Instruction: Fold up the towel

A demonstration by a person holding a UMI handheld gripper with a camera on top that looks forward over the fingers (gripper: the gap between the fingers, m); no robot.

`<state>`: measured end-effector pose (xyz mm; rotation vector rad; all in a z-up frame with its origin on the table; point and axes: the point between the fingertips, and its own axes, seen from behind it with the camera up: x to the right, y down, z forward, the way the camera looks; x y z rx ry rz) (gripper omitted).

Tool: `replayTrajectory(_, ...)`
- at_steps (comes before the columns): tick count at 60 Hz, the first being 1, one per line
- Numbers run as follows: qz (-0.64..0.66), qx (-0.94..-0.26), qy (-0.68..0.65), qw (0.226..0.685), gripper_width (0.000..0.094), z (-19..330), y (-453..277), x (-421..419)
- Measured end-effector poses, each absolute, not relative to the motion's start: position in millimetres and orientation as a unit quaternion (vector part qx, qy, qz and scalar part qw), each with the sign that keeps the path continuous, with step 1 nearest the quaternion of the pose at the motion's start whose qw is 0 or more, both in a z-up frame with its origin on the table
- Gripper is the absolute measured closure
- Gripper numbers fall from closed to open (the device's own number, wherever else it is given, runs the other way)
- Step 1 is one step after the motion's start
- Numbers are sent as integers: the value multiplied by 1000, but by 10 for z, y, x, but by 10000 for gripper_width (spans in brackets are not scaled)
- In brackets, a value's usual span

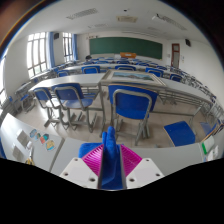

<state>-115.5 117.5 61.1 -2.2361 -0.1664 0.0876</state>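
At lower centre of my frame, the gripper [110,165] has its jaws clamped on the blue towel [110,150], lifted above a classroom's blue chairs [128,103].

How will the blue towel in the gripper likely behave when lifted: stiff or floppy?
Probably floppy: the blue towel bunches into a narrow fold where the gripper pinches it. Likely light, since the pink pads alone hold it. Soft cloth pressed from both sides seems unlikely to slip.
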Motion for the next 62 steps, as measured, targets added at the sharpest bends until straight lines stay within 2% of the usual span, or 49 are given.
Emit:
replayTrajectory(5, -25, -897, -69, 436, 252, 613, 1189, -737)
replayTrajectory(8, -45, -893, -69, 443, 70, 700, 1168, -547)
replayTrajectory(11, -59, -888, -66, 450, 94, 813, 1095, -464)
replayTrajectory(18, -68, -884, -50, 460, 85, 1156, 810, -417)
replayTrajectory(37, -62, -883, 12, 464, 86, 1850, -484, -897)
replayTrajectory(49, -80, -875, 30, 477, 85, 2092, -1081, -1127)
replayTrajectory(62, -76, -873, 40, 481, 84, 2180, -1352, -1303)
